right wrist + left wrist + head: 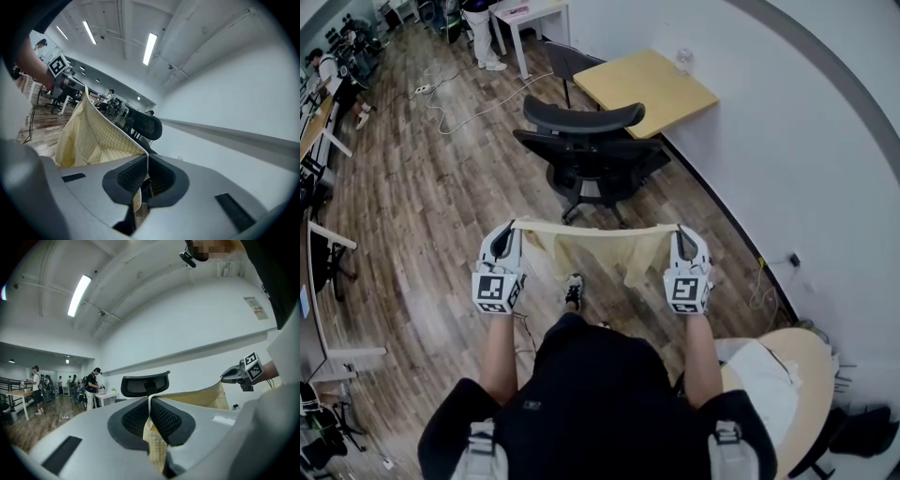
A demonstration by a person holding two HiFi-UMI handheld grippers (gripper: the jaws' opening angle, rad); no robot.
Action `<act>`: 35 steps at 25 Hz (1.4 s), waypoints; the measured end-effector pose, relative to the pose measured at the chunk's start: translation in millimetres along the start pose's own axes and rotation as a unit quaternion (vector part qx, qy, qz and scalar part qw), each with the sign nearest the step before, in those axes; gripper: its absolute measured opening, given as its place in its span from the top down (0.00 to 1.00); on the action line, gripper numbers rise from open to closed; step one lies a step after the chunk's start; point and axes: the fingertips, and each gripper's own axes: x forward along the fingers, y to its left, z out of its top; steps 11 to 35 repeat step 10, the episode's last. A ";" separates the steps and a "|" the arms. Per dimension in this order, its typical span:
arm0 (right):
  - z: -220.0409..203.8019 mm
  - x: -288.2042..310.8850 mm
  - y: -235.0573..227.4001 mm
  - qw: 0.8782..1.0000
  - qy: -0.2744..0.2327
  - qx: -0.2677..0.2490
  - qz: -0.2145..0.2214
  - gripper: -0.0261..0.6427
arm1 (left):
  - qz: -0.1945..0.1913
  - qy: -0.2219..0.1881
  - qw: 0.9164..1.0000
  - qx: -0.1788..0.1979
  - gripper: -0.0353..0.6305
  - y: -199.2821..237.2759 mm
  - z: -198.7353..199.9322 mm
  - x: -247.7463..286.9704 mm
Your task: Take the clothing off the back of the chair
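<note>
Already clear of the chair [586,150]: shirt [598,246] stretched between left gripper [500,246] and right gripper [686,251], both clamped on its edge. Thin pinch could slip, dropping it.

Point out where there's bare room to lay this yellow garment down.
The square yellow table beyond the black chair is bare except a small clear item at its far corner. The round table at your right is crowded: a white cloth covers much of it, leaving only its outer edge.
</note>
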 end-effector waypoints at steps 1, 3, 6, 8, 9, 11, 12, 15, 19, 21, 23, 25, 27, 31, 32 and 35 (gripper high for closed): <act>0.2 -0.9 0.1 1.000 0.001 0.001 0.000 0.96 | -0.001 -0.001 1.000 0.001 0.93 -0.2 1.1 0.1; 0.0 -2.3 -0.2 1.000 0.002 0.003 0.000 0.96 | -0.002 -0.002 1.000 0.002 0.93 -1.1 3.0 0.3; -1.0 -5.7 -0.8 1.000 0.001 0.004 -0.001 0.96 | -0.003 -0.002 1.000 0.003 0.93 -4.7 3.7 -1.7; -2.3 -8.8 -1.1 1.000 -0.001 0.007 -0.001 0.96 | -0.003 -0.001 1.000 0.003 0.93 -7.7 3.6 -4.2; -3.0 -10.4 -1.2 1.000 -0.001 0.009 0.000 0.96 | -0.003 -0.001 1.000 0.002 0.93 -9.1 3.7 -5.5; -3.6 -11.9 -1.3 1.000 -0.002 0.012 -0.001 0.96 | -0.003 0.000 1.000 0.002 0.93 -10.5 3.8 -6.8; -3.6 -11.9 -1.3 1.000 -0.002 0.012 -0.001 0.96 | -0.003 0.000 1.000 0.002 0.93 -10.5 3.8 -6.8; -3.6 -11.9 -1.3 1.000 -0.002 0.012 -0.001 0.96 | -0.003 0.000 1.000 0.002 0.93 -10.5 3.8 -6.8; -3.6 -11.9 -1.3 1.000 -0.002 0.012 -0.001 0.96 | -0.003 0.000 1.000 0.002 0.93 -10.5 3.8 -6.8; -3.6 -11.9 -1.3 1.000 -0.002 0.012 -0.001 0.96 | -0.003 0.000 1.000 0.002 0.93 -10.5 3.8 -6.8; -3.6 -11.9 -1.3 1.000 -0.002 0.012 -0.001 0.96 | -0.003 0.000 1.000 0.002 0.93 -10.5 3.8 -6.8; -3.6 -11.9 -1.3 1.000 -0.002 0.012 -0.001 0.96 | -0.003 0.000 1.000 0.002 0.93 -10.5 3.8 -6.8; -3.6 -11.9 -1.3 1.000 -0.002 0.012 -0.001 0.96 | -0.003 0.000 1.000 0.002 0.93 -10.5 3.8 -6.8; -3.6 -11.9 -1.3 1.000 -0.002 0.012 -0.001 0.96 | -0.003 0.000 1.000 0.002 0.93 -10.5 3.8 -6.8; -3.6 -11.9 -1.3 1.000 -0.002 0.012 -0.001 0.96 | -0.003 0.000 1.000 0.002 0.93 -10.5 3.8 -6.8; -3.6 -11.9 -1.3 1.000 -0.002 0.012 -0.001 0.96 | -0.003 0.000 1.000 0.002 0.93 -10.5 3.8 -6.8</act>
